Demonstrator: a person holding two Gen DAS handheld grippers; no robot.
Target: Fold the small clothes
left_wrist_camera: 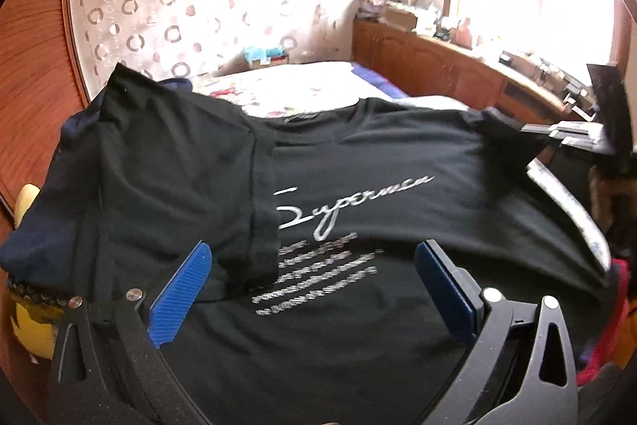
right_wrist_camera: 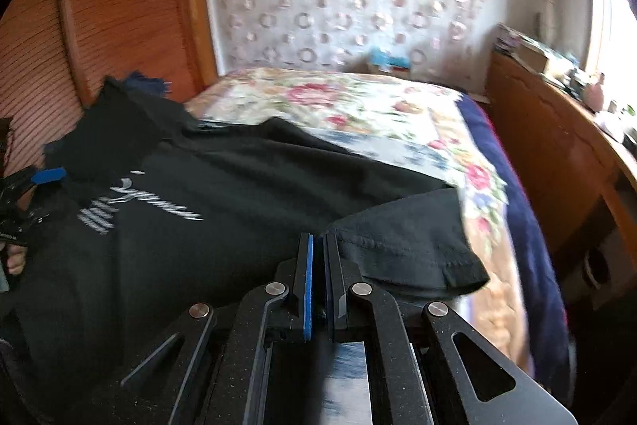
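A black T-shirt (left_wrist_camera: 378,162) with silver script lies spread on the bed. Its left sleeve (left_wrist_camera: 171,162) is folded over onto the chest. My left gripper (left_wrist_camera: 310,257) is open just above the shirt's lower front, holding nothing. In the right wrist view the shirt (right_wrist_camera: 247,194) lies to the left, and my right gripper (right_wrist_camera: 317,245) is shut on the shirt's right sleeve (right_wrist_camera: 410,245), which hangs lifted to the right of the fingers. The left gripper (right_wrist_camera: 24,194) shows at the far left of that view.
A floral bedspread (right_wrist_camera: 358,106) covers the bed beyond the shirt. A wooden wardrobe (right_wrist_camera: 99,18) stands on the left. A cluttered wooden sideboard (right_wrist_camera: 557,130) runs along the right under a bright window. A yellow object (left_wrist_camera: 32,321) sits at the shirt's left edge.
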